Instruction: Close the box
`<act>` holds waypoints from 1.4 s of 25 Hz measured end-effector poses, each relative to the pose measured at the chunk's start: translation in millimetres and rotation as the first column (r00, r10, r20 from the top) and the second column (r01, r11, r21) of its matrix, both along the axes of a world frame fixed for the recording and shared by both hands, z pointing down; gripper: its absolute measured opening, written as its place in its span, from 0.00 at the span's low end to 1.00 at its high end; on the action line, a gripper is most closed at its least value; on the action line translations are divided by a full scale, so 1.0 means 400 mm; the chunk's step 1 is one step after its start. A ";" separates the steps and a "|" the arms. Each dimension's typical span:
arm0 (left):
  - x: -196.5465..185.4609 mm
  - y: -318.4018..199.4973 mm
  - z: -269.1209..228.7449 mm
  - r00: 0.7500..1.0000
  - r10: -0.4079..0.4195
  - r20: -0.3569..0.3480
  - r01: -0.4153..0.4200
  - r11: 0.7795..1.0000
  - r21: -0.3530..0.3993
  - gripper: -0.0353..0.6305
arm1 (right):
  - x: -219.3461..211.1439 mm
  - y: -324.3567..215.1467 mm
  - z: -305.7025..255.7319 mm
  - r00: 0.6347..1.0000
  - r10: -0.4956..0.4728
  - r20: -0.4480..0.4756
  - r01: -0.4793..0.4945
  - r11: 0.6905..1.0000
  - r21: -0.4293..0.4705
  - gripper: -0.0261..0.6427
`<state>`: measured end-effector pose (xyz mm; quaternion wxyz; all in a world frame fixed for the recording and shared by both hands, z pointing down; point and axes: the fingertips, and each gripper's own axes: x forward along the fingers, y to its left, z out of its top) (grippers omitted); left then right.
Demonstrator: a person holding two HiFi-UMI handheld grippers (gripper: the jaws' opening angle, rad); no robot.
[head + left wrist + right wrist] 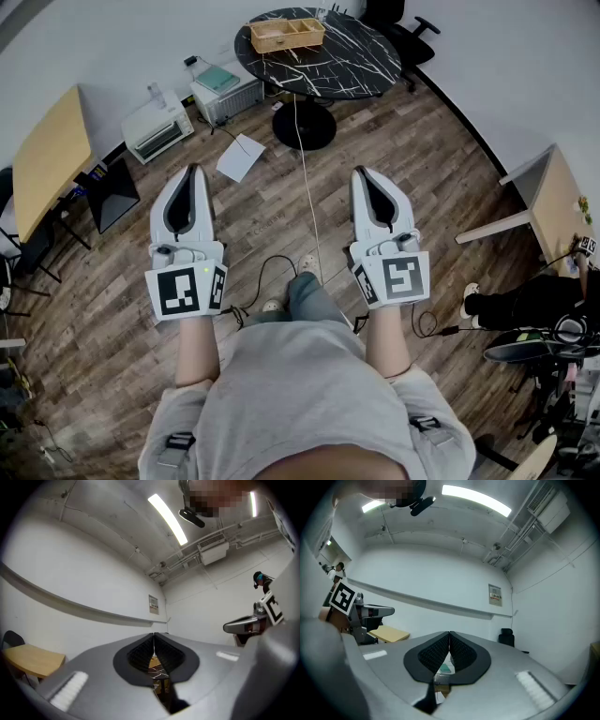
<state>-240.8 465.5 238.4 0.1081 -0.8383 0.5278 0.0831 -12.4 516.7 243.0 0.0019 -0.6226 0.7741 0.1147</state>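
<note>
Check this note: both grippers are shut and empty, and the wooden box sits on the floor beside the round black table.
One point is wrong: the wooden box sits on top of the round black table, not on the floor beside it, as the head view shows. The rest stands: the left gripper and the right gripper are both shut and empty.

White toaster oven point(157, 129) and paper sheet point(241, 157) on wooden floor point(422, 187)

Open floor point(417, 183) ahead (one cable point(307, 187) crossing) leads to the round table point(361, 58).
</note>
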 end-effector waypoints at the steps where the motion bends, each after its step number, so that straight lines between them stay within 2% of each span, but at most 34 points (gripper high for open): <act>1: 0.006 -0.005 0.000 1.000 0.000 0.000 0.000 1.000 -0.001 0.14 | 0.005 -0.005 0.000 1.000 0.000 0.000 0.000 1.000 -0.001 0.05; 11: 0.062 -0.091 0.002 1.000 -0.014 -0.002 0.014 1.000 -0.007 0.14 | 0.058 -0.102 0.003 1.000 -0.016 -0.005 0.016 1.000 -0.007 0.05; 18: 0.127 -0.201 -0.014 1.000 -0.026 -0.004 0.026 0.999 0.022 0.14 | 0.111 -0.224 -0.022 0.998 -0.066 0.015 0.065 0.997 0.044 0.05; 26: 0.215 -0.332 -0.050 0.997 -0.067 -0.039 0.069 0.996 0.059 0.14 | 0.211 -0.382 -0.048 0.995 -0.095 0.005 0.095 0.994 0.059 0.05; 35: 0.337 -0.426 -0.061 0.994 -0.096 -0.044 0.099 0.993 0.061 0.14 | 0.335 -0.502 -0.058 0.991 -0.132 0.020 0.130 0.989 0.077 0.05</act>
